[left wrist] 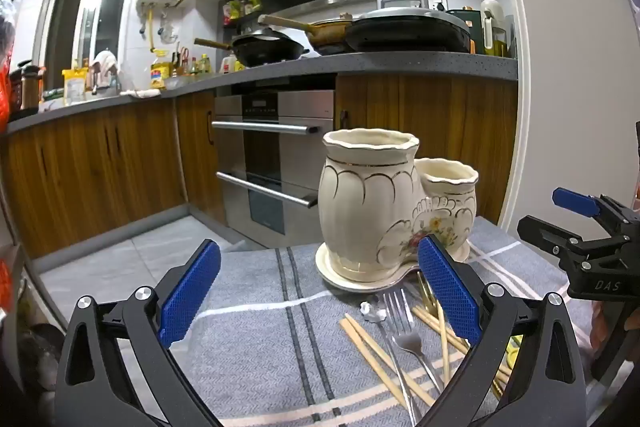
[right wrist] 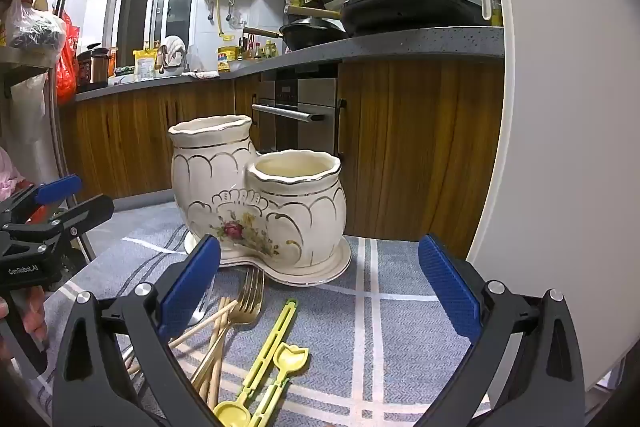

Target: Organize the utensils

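A cream ceramic double utensil holder [left wrist: 368,207] [right wrist: 256,199] stands on a grey striped cloth [left wrist: 256,327] [right wrist: 400,327], both jars looking empty. Loose utensils lie in front of it: a silver fork [left wrist: 404,327], wooden chopsticks [left wrist: 380,359] [right wrist: 216,343], a gold fork [right wrist: 248,299], yellow plastic chopsticks [right wrist: 276,343] and a yellow spoon [right wrist: 260,387]. My left gripper [left wrist: 320,291] is open and empty above the cloth, left of the utensils. My right gripper [right wrist: 320,291] is open and empty, just right of the utensils. Each gripper shows in the other's view [left wrist: 576,223] [right wrist: 48,211].
The table's far edge runs just behind the holder. Beyond are wooden kitchen cabinets [left wrist: 100,163], a steel oven [left wrist: 276,163], and a counter with pans [left wrist: 272,51]. A white wall [right wrist: 560,147] rises close on the right.
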`<action>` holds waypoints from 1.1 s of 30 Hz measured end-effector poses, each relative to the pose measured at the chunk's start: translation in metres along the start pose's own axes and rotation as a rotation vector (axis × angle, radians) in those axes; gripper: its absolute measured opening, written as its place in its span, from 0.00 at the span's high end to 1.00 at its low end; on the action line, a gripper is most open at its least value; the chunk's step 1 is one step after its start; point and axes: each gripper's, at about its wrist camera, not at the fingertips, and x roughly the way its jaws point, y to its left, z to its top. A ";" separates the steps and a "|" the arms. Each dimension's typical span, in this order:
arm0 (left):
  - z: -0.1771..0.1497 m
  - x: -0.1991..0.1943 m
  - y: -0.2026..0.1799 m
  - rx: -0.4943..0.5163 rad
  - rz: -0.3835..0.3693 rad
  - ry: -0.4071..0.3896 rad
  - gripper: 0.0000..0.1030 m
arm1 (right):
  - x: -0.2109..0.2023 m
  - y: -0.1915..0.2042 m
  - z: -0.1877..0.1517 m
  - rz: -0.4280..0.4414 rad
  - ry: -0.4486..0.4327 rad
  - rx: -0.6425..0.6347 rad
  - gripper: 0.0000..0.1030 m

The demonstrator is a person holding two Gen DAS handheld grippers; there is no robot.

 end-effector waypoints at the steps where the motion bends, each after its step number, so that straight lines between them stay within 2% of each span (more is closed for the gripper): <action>1: 0.000 0.000 0.000 0.000 0.000 -0.002 0.05 | 0.000 0.000 0.000 -0.001 -0.001 -0.002 0.05; 33: 0.000 0.000 0.000 -0.001 0.000 -0.002 0.05 | -0.002 0.001 0.000 -0.001 -0.001 -0.003 0.05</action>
